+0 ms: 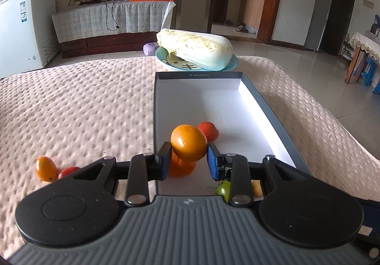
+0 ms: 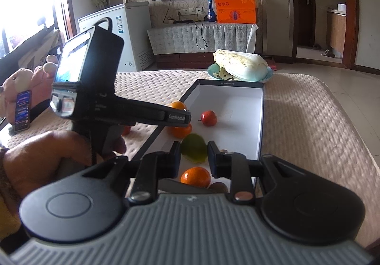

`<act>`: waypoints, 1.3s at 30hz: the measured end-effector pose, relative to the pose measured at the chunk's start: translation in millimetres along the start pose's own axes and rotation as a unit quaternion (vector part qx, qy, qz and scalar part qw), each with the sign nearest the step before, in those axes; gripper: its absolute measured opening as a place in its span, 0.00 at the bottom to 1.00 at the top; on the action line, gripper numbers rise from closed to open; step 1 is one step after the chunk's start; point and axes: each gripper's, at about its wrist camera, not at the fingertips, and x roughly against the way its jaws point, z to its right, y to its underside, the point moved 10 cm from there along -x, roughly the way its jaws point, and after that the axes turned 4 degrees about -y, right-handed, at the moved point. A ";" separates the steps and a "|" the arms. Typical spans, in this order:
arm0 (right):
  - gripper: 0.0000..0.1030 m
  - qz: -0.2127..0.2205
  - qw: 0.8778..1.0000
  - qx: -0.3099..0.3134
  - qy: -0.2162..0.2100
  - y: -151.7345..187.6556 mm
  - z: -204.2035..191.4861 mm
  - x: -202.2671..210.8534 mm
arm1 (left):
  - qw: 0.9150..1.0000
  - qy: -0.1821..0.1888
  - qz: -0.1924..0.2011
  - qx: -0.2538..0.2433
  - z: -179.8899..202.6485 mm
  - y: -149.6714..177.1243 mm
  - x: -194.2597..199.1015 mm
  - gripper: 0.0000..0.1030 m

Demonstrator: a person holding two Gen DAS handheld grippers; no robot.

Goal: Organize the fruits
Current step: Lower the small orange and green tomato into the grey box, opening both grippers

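My left gripper (image 1: 189, 149) is shut on an orange fruit (image 1: 188, 142) just above the near end of the shallow white box (image 1: 201, 98). Under it in the box lie a second orange (image 1: 181, 168) and a red fruit (image 1: 208, 130). Another orange fruit (image 1: 45, 168) and a red one (image 1: 67, 171) rest on the quilted cover left of the box. My right gripper (image 2: 193, 149) is shut on a green fruit (image 2: 193, 148) over the box's (image 2: 237, 110) near end. A tangerine (image 2: 196, 177) and a brownish fruit (image 2: 218, 186) show below its fingers.
A cabbage (image 1: 194, 48) lies on a blue plate (image 1: 228, 66) behind the box. In the right wrist view, a hand (image 2: 47, 153) holds the left gripper (image 2: 187, 118) at left. A phone (image 2: 22, 110) and a pink plush toy (image 2: 14, 84) sit far left. The cover drops off at right.
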 end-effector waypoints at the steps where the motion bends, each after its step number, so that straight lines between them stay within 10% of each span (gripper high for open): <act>1: 0.27 0.000 1.000 -0.001 0.001 0.2 1.1 0.4 | 1.000 0.002 0.001 -0.001 1.8 -0.4 -0.4 0.36; 39: 0.27 0.003 0.999 -0.029 0.038 -2.8 4.8 -39.4 | 0.999 -0.001 0.033 0.020 -41.2 -13.8 32.0 0.54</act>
